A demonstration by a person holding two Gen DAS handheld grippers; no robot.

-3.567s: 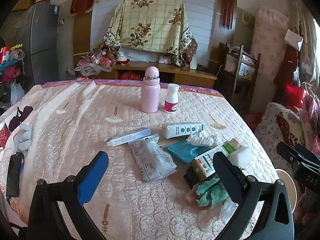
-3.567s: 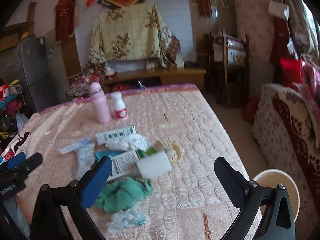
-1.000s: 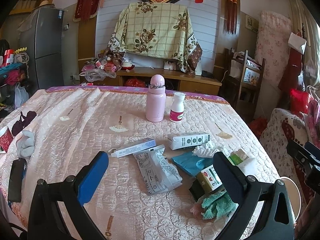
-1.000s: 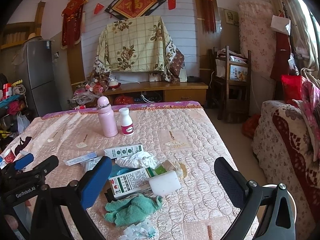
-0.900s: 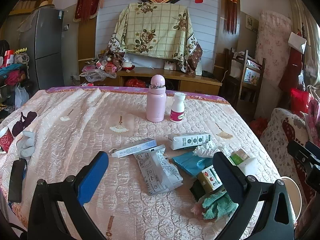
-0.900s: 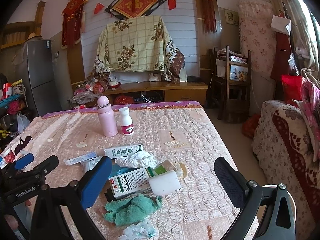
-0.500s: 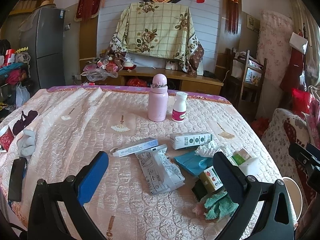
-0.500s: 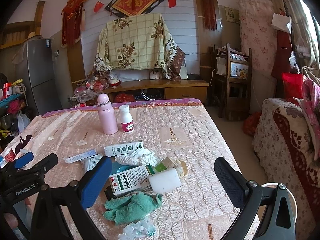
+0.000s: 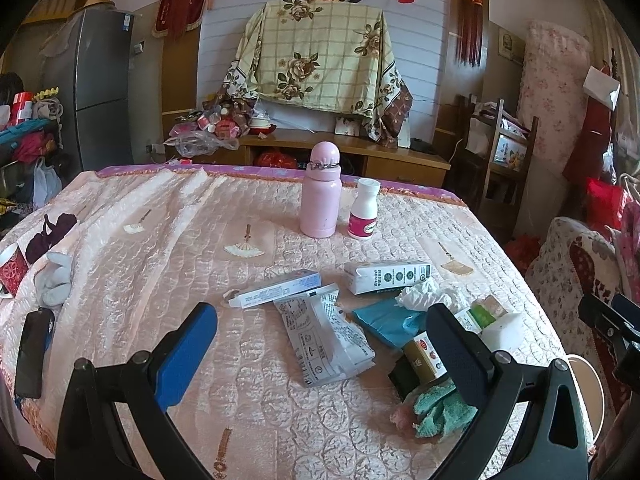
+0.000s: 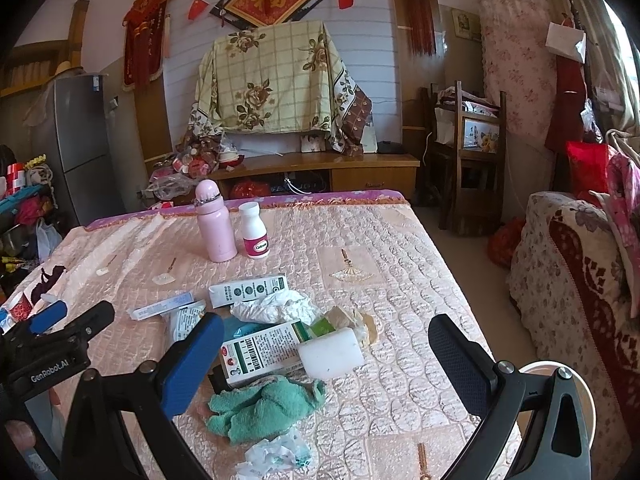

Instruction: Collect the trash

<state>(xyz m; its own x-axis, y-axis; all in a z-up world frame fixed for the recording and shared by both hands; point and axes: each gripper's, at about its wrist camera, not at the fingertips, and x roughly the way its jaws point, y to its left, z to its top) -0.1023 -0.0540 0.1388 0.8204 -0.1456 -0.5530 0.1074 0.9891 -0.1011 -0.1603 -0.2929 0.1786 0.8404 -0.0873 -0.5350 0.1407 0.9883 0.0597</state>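
Trash lies in a heap on the pink quilted table (image 9: 160,264): a white printed wrapper (image 9: 326,336), a long slim box (image 9: 276,290), a white carton (image 9: 386,277), crumpled tissue (image 10: 276,306), a blue packet (image 9: 384,322), a toothpaste-style box (image 10: 262,350), a white cup on its side (image 10: 330,354), a green cloth (image 10: 264,406). My left gripper (image 9: 320,344) is open and empty above the near edge. My right gripper (image 10: 324,360) is open and empty, over the cup and cloth. A round bin (image 10: 560,388) stands beside the table at the right.
A pink flask (image 9: 321,196) and a white pill bottle (image 9: 364,208) stand upright at the back of the table. A phone (image 9: 32,344), a grey toy (image 9: 54,280) and a red cup (image 9: 12,268) lie at the left edge. A sofa (image 10: 576,280) is on the right.
Both grippers have risen and pulled back a little since the oldest frames, so the table shows from farther off. Over the last second they drift only slightly. The trash has not moved.
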